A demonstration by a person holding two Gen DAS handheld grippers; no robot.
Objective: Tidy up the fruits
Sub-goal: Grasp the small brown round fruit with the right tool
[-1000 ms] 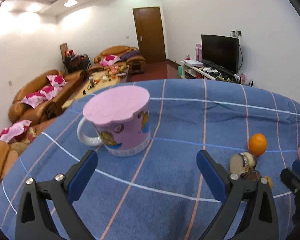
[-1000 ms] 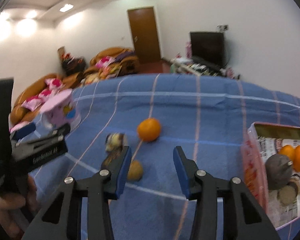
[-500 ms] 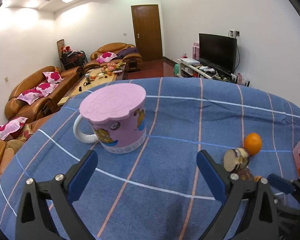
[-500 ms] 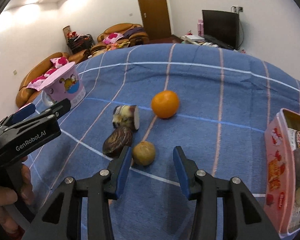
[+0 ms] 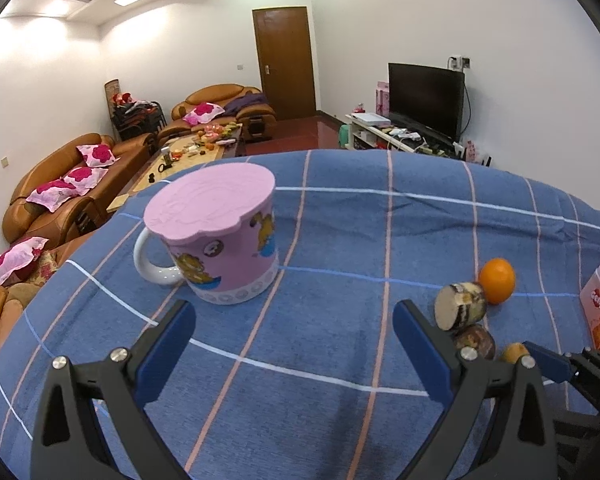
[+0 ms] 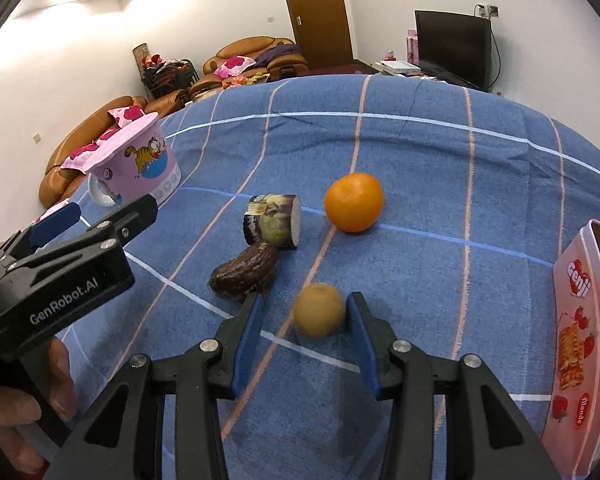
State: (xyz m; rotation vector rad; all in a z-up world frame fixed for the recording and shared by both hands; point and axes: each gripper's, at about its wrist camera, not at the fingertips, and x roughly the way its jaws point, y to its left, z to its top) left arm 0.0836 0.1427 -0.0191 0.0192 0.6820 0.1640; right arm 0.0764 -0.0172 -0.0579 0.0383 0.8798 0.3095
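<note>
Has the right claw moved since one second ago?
Yes. The right claw has come forward and down: the small brown fruit, then ahead of its fingertips, now sits between its open fingers on the blue cloth.

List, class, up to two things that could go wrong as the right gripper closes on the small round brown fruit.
1. The small round brown fruit sits between the open right gripper fingers on blue cloth; being round, it may roll away.
2. The left finger tip is close to the dark wrinkled fruit and may nudge it.
</note>
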